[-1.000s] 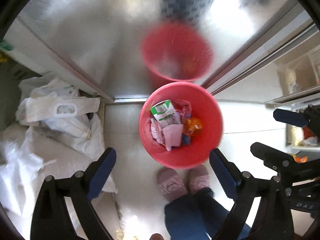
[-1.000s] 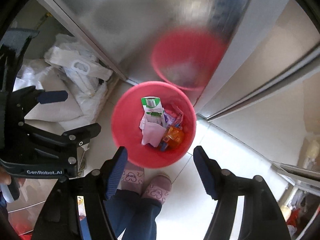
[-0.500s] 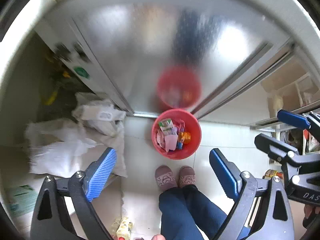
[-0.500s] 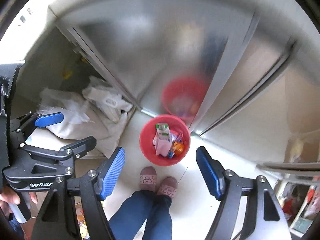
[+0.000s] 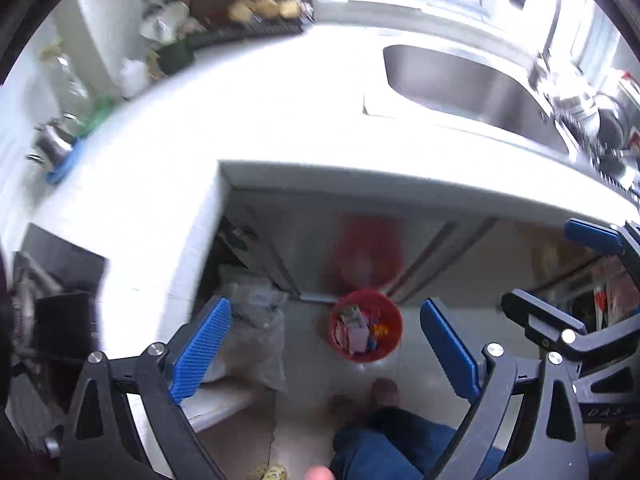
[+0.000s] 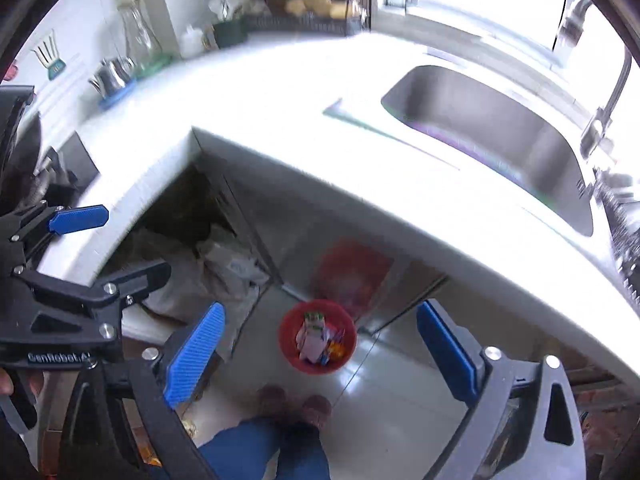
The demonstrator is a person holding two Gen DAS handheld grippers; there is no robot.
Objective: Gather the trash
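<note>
Down on the floor in the left wrist view, the bin (image 5: pixel 366 325) stands against the cabinet (image 5: pixel 304 256) under the desk (image 5: pixel 248 120), already holding a carton (image 5: pixel 349 316) and wrappers. The left hand-held gripper (image 5: pixel 324 354) hangs high above it, jaws spread wide and holding nothing. White bags (image 5: pixel 256 320) slump just left of the bin, and the person's feet (image 5: pixel 384 390) are near its front. The view is smeared with motion, so any aim taken now is likely to be poor; a reach for trash could clip the desk edge or land on the wrong thing.

From the right wrist view, the right hand-held gripper (image 6: pixel 320 356) is likewise wide open and empty, well above the bin (image 6: pixel 317 336). The sink (image 6: pixel 492 136) and a kettle (image 6: pixel 110 74) sit on the desk, which glares white, so no loose trash can be made out on it. A judgement: small litter may be missed in that glare, and the left tool (image 6: pixel 60 292) close alongside risks a knock between the two.
</note>
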